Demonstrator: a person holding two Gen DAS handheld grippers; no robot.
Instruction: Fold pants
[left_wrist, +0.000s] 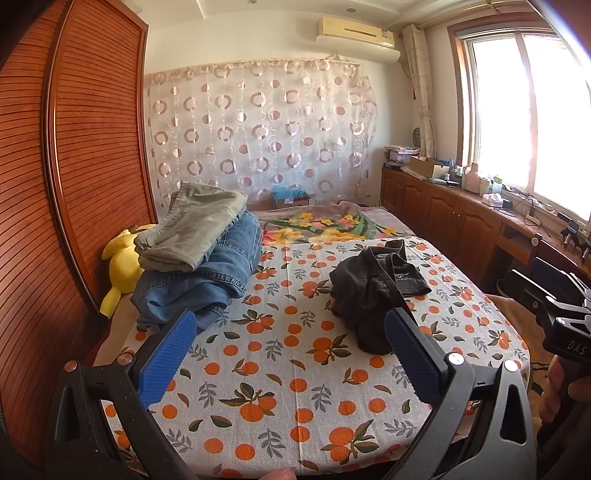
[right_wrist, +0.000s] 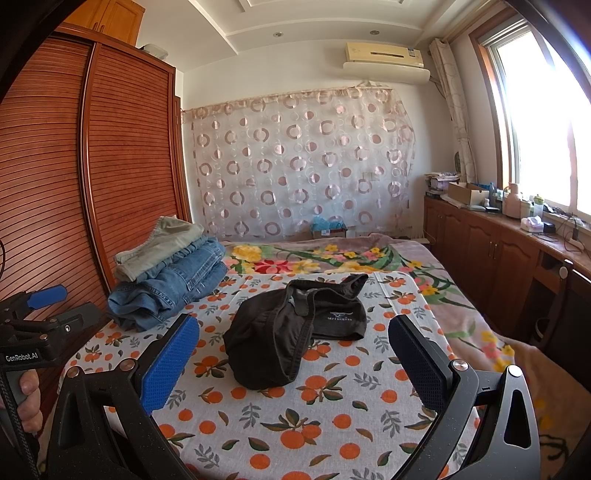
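Nearest the lens, black two-finger left gripper with blue ribbed pads (left_wrist: 290, 354) — jaws spread wide, nothing between them, poised above the near edge of the bed. Same for the matching black right gripper with blue pads (right_wrist: 293, 360): fingers well apart, empty, aimed at the dark bundle ahead. Beneath both, wide bed under a white cotton sheet printed with oranges and grey-green leaves (left_wrist: 295, 387), with a pinkish blanket of yellow and red flowers (left_wrist: 325, 225) spread over the far end. Along the left, tall louvred reddish-brown wooden wardrobe doors (left_wrist: 74, 155); on the far wall, sheer curtain patterned with pink rings (left_wrist: 258, 129). On the left of the sheet, folded stack of blue denim jeans (left_wrist: 207, 280) with folded khaki-grey trousers (left_wrist: 192, 225) lying on top, touching. Right of centre, crumpled black pants with a pale logo near the waistband (right_wrist: 291, 328) — unfolded, heaped on the sheet, well apart from the stack and just beyond the right gripper's fingertips. Beside the stack against the wardrobe, yellow plush toy (left_wrist: 120, 266), partly hidden behind the denim.
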